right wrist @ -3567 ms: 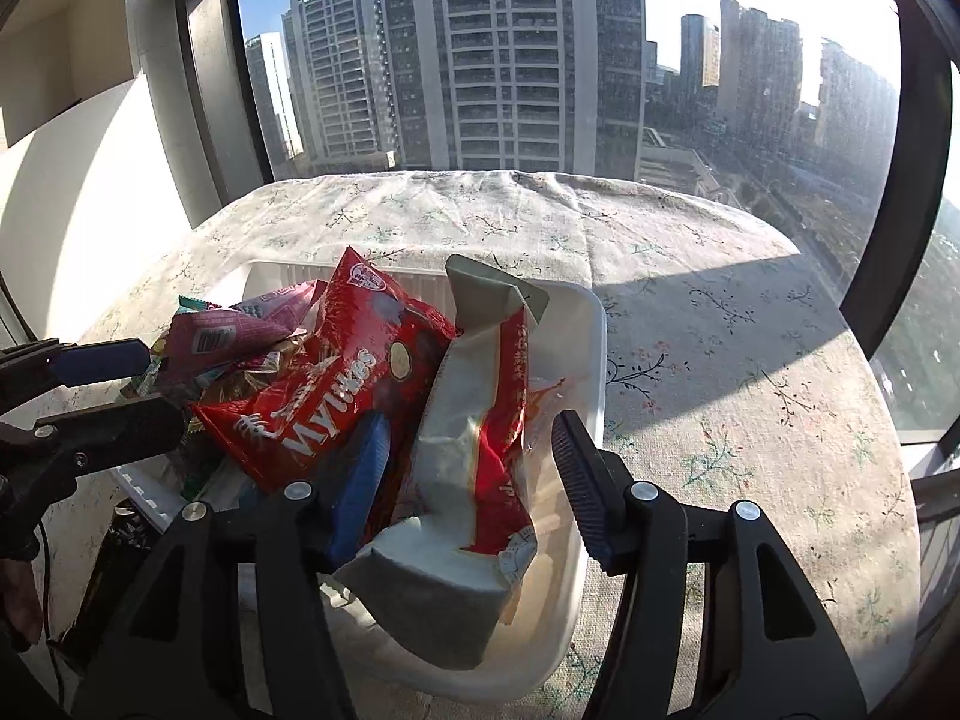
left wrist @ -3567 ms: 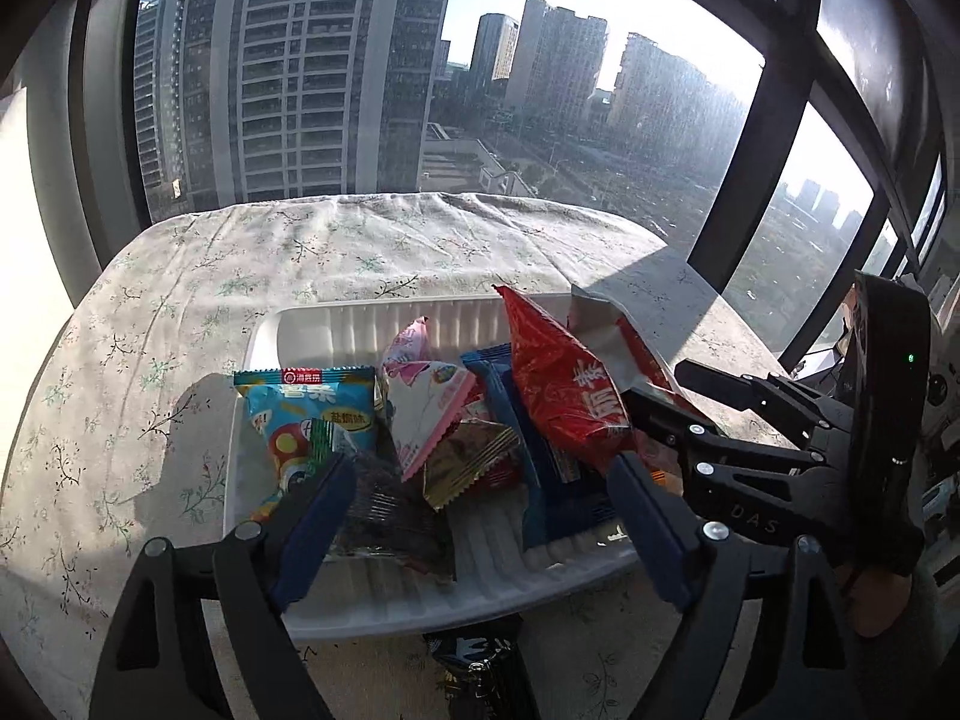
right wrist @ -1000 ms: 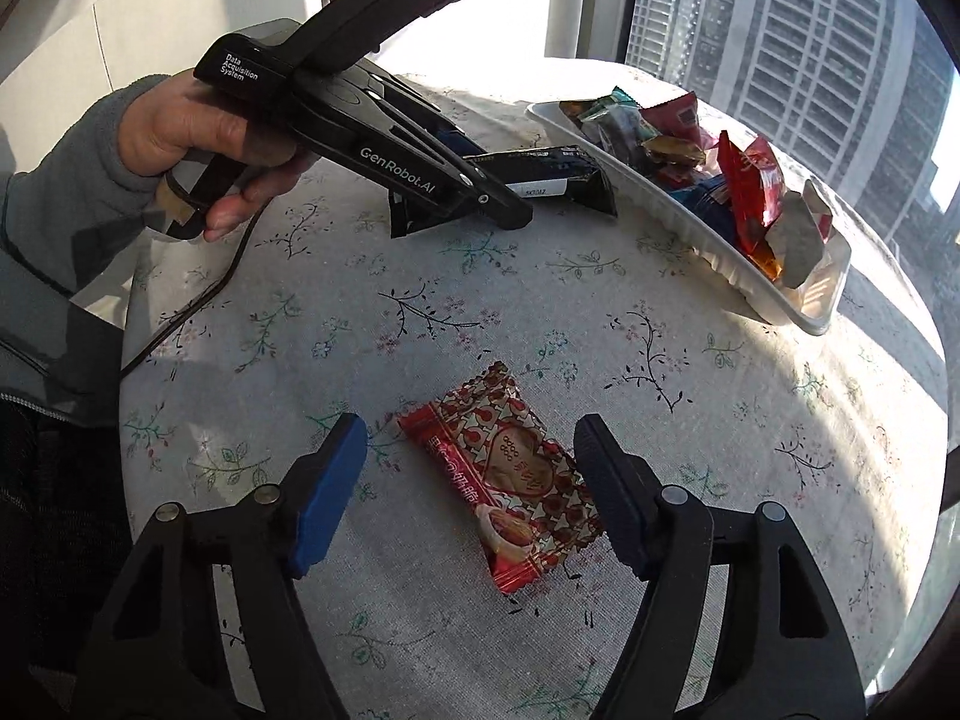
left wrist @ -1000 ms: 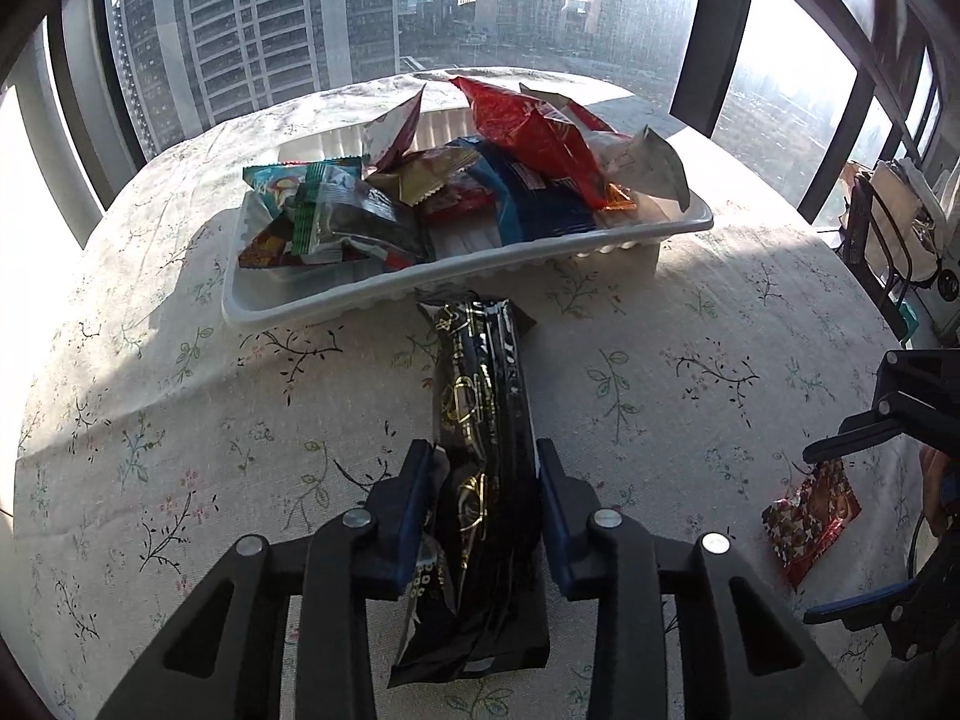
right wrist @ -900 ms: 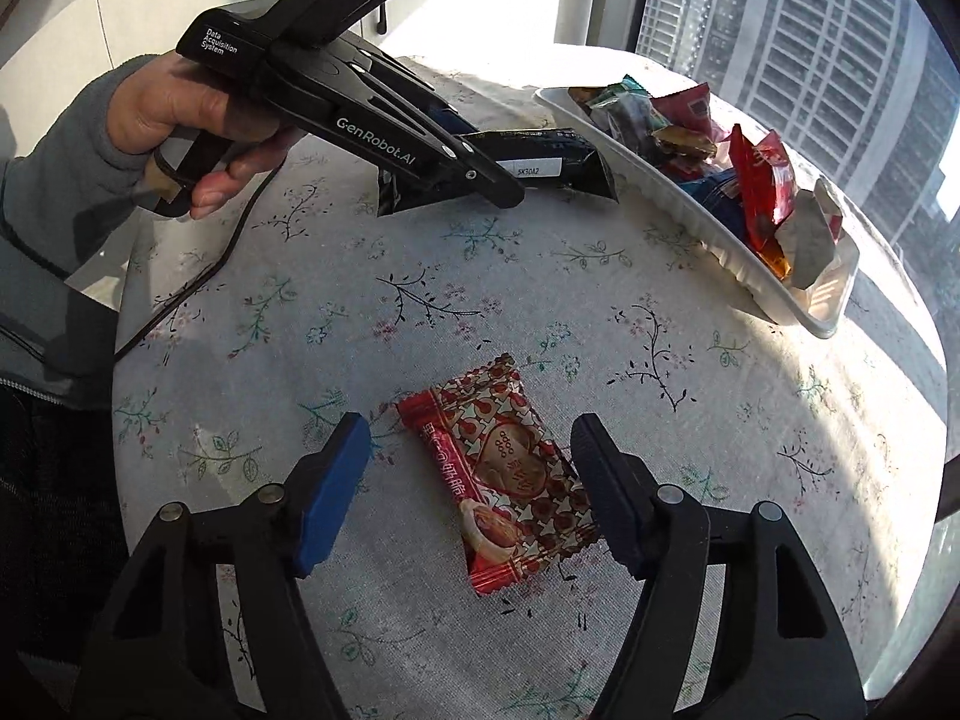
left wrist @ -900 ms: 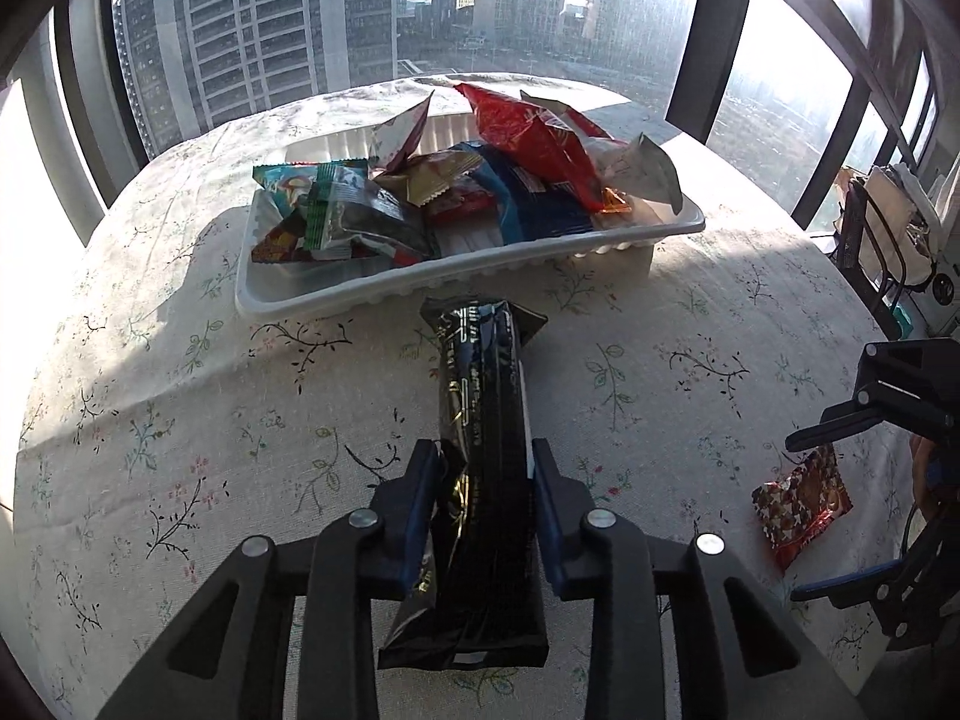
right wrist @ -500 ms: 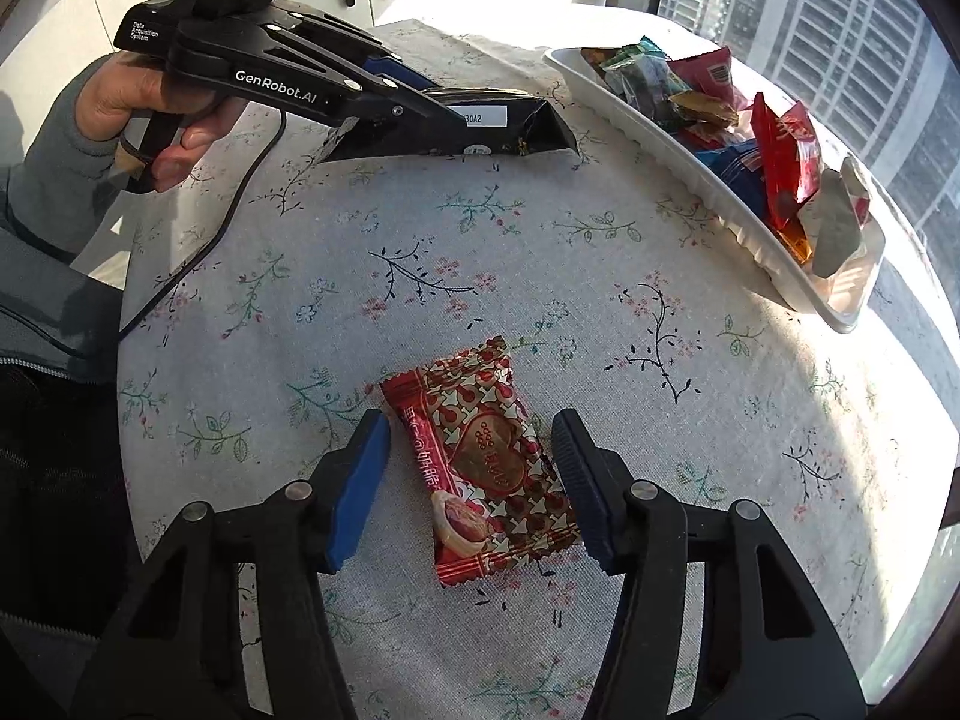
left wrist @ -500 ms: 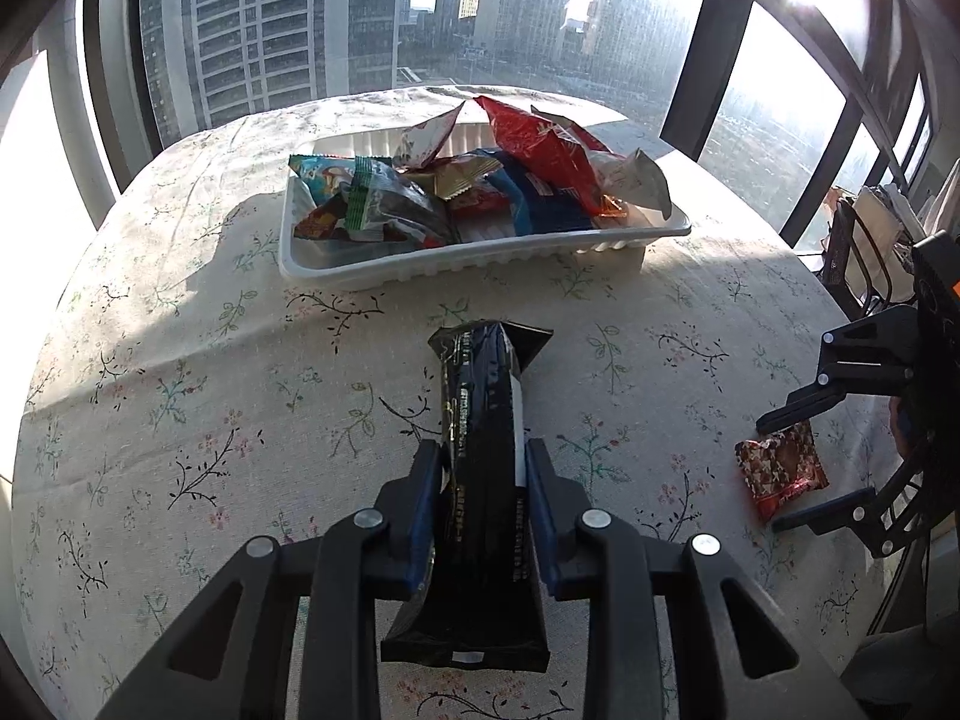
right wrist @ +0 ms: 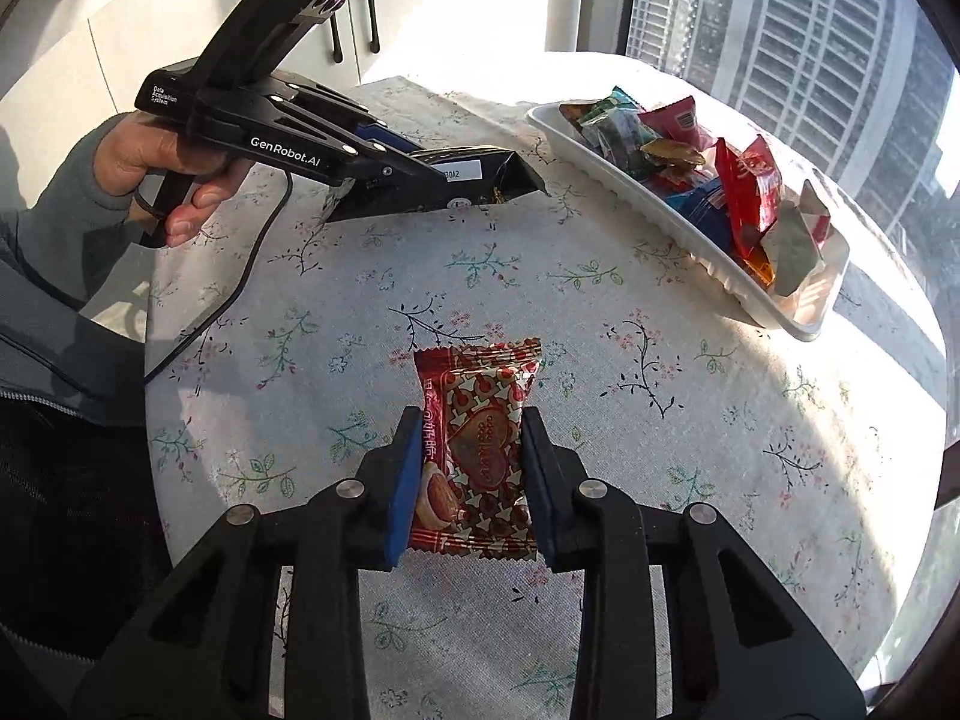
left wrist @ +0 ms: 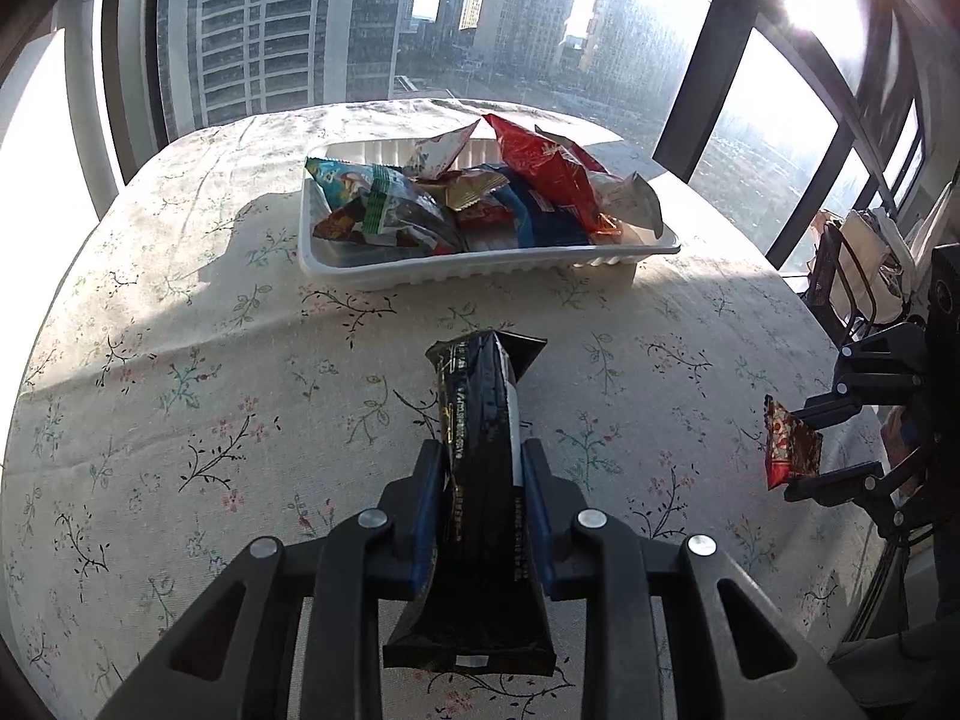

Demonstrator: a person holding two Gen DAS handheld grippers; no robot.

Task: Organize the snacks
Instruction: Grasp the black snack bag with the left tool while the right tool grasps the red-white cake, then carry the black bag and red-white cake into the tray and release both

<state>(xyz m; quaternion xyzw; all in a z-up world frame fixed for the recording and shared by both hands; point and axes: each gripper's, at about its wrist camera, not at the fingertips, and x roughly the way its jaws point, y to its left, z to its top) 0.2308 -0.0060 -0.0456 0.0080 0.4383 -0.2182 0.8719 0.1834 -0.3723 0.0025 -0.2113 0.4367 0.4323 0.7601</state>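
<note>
My left gripper [left wrist: 483, 456] is shut on a long black snack packet [left wrist: 480, 438] and holds it above the tablecloth; both also show in the right wrist view, the gripper [right wrist: 420, 177] and the packet [right wrist: 480, 171]. My right gripper [right wrist: 471, 426] is shut on a red heart-print snack packet [right wrist: 477, 432], lifted a little off the table; the left wrist view shows it [left wrist: 789, 450] at the far right. A white tray [left wrist: 480, 273] full of several snack bags stands at the far side of the table, also in the right wrist view [right wrist: 720, 276].
A floral tablecloth [left wrist: 240, 360] covers the round table. Window frames [left wrist: 702, 90] stand behind it. A black rack with bags [left wrist: 858, 276] is off the right edge. A cable [right wrist: 240, 276] trails from the left gripper handle, held by a hand [right wrist: 162, 174].
My right gripper has closed on the red heart-print packet and picked it up. My left gripper has pulled back from the tray and higher with the black packet.
</note>
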